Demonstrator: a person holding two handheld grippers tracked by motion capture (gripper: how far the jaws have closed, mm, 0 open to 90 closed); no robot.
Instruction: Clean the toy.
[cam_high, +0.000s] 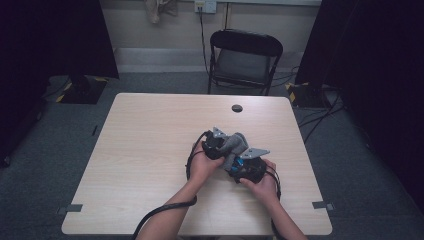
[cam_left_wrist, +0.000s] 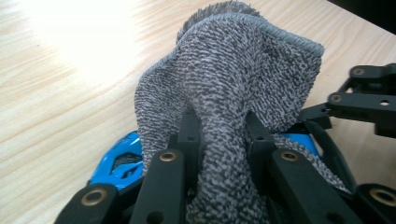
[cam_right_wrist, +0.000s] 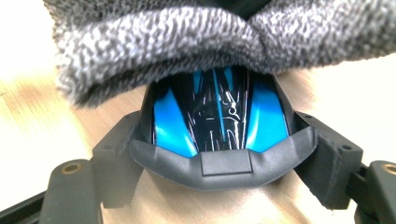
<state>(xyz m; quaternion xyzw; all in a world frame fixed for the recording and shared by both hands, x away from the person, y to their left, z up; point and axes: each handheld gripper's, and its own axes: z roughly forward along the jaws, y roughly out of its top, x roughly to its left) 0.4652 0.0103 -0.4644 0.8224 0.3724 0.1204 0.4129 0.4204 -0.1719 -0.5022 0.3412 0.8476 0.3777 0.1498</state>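
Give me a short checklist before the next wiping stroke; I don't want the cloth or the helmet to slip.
1. Left gripper pinches the grey terry cloth: ok, jaws shut on a fold.
2. Right gripper holds the glossy blue and black helmet: ok, jaws clamp both sides.
3. Cloth on the helmet: ok, it drapes over the top.
4. Cloth free of the right gripper's jaws: cannot tell.
5. Bare light wooden table around both hands: ok.

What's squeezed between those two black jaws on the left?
A grey cloth, pinched in the left gripper and draped over the blue helmet, seen in the left gripper view.
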